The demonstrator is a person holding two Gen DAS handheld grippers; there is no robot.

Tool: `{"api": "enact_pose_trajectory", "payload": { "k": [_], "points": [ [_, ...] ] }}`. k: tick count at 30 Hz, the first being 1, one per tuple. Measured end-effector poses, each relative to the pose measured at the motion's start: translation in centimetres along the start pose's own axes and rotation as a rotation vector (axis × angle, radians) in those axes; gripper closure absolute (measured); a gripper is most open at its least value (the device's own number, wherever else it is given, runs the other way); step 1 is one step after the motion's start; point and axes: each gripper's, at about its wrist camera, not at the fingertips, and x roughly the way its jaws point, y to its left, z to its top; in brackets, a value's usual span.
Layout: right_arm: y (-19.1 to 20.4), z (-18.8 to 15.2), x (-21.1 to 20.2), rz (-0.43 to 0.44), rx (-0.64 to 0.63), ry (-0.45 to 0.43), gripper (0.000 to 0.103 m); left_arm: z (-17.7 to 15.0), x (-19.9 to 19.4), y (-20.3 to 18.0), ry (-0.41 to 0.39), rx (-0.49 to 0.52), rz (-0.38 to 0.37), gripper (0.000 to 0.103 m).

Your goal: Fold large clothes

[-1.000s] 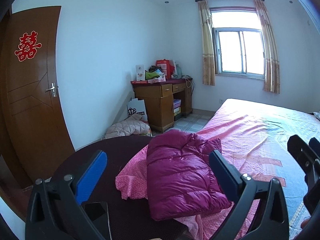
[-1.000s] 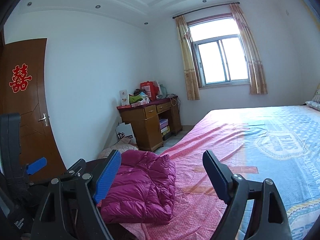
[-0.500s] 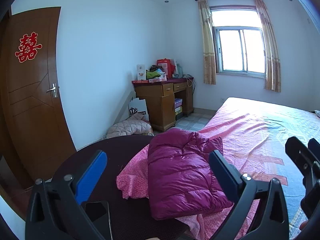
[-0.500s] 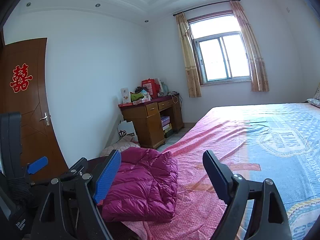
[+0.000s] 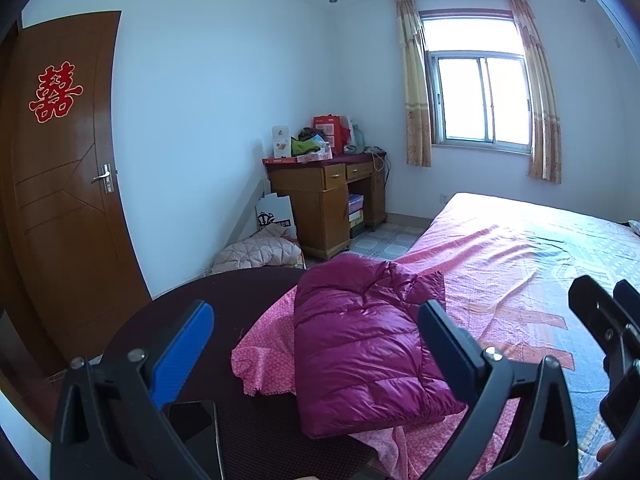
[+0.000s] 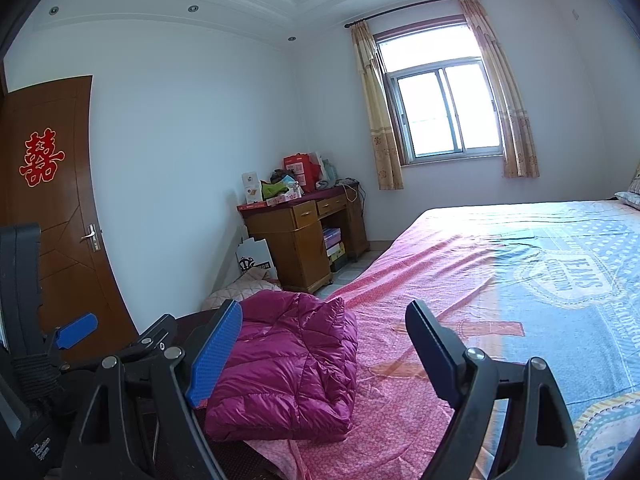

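Observation:
A magenta puffer jacket (image 5: 362,344) lies folded in a thick rectangle at the near corner of the bed (image 5: 520,264), partly over a dark round table (image 5: 224,304). It also shows in the right wrist view (image 6: 288,364). My left gripper (image 5: 316,340) is open and empty, held above and short of the jacket. My right gripper (image 6: 324,348) is open and empty, to the right of the left one, over the jacket's right edge. Part of the left gripper (image 6: 76,330) shows at the left of the right wrist view.
The bed has a pink and blue printed sheet (image 6: 540,280). A wooden desk (image 5: 324,200) with boxes stands under the window side wall. A pale quilted bundle (image 5: 260,252) lies on the floor. A brown door (image 5: 60,200) is at the left.
Both grippers have drifted slightly; the view has shifted a little to the left and up. The jacket has not moved and both grippers stay open.

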Motion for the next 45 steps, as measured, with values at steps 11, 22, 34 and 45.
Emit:
{"api": "enact_pose_trajectory", "payload": {
  "k": [11,22,34,45],
  "points": [
    [-0.15,-0.08,0.26,-0.005,0.005,0.001,0.018,-0.04,0.27,-0.20,0.005,0.009,0.005,0.000],
    [-0.33,-0.32,0.55,-0.006,0.011,0.013,0.018,-0.28,0.63,-0.06,0.012,0.009,0.002,0.000],
    [-0.47,-0.31,0.53,-0.006,0.016,0.014,0.018,-0.36,0.76,0.03,0.012,0.009,0.005,0.000],
    [-0.39,-0.43,0.52,-0.012,0.017,0.022,0.018,-0.47,1.06,-0.20,0.022,0.018,0.017,0.000]
  ]
}}
